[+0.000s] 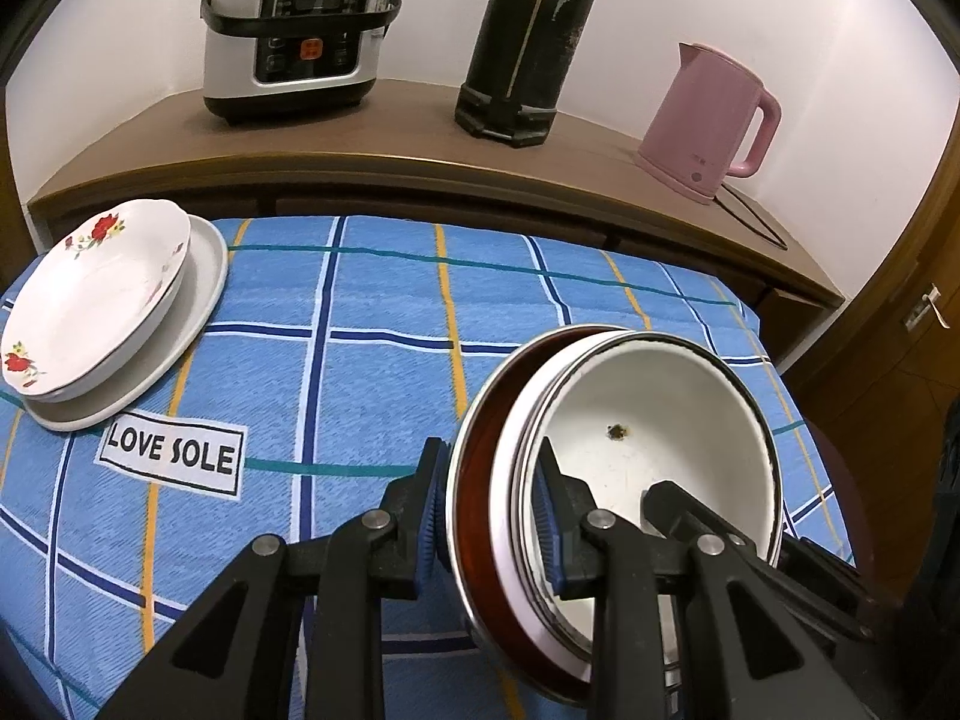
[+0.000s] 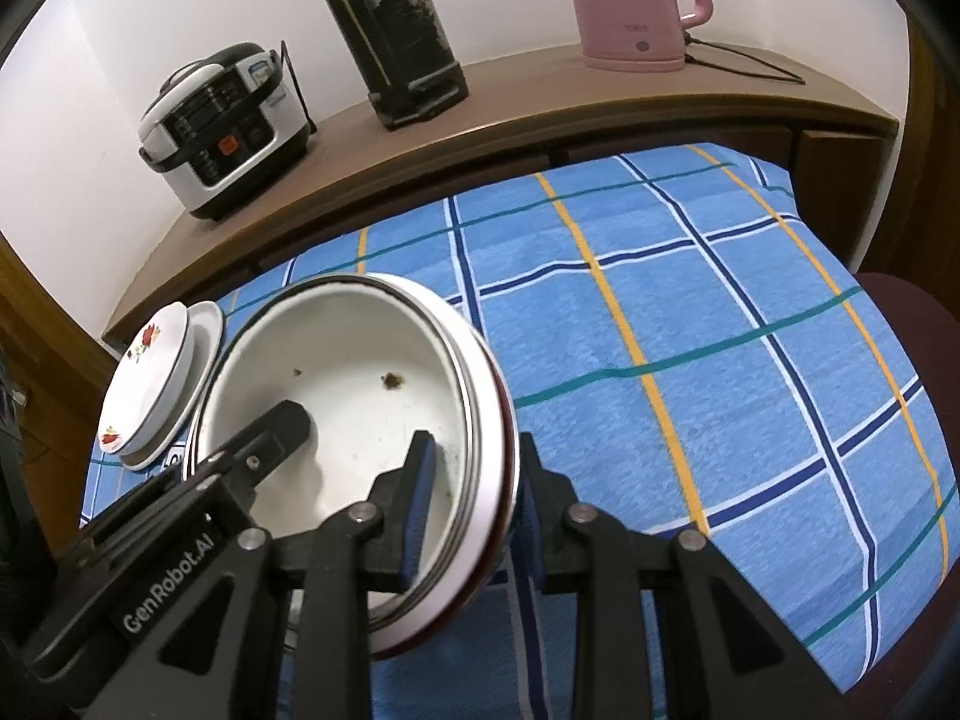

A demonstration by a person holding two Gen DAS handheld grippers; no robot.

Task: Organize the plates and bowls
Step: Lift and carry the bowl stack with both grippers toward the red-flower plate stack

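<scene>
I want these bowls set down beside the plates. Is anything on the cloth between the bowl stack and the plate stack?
Nothing visible: only bare checked cloth and its printed label lie between the bowls, clamped by both tongs, and the plates.

Even indoor light, sharp, heavy fisheye warp, dark corners.

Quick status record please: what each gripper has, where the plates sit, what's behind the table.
left gripper: shut on bowl stack, left rim
right gripper: shut on the same stack, right rim
bowl stack: nested, white bowl innermost with brown specks, tilted above the cloth
plates: flowered plate on a plain white one, far left of the cloth
counter: rice cooker, black flask, pink kettle
</scene>
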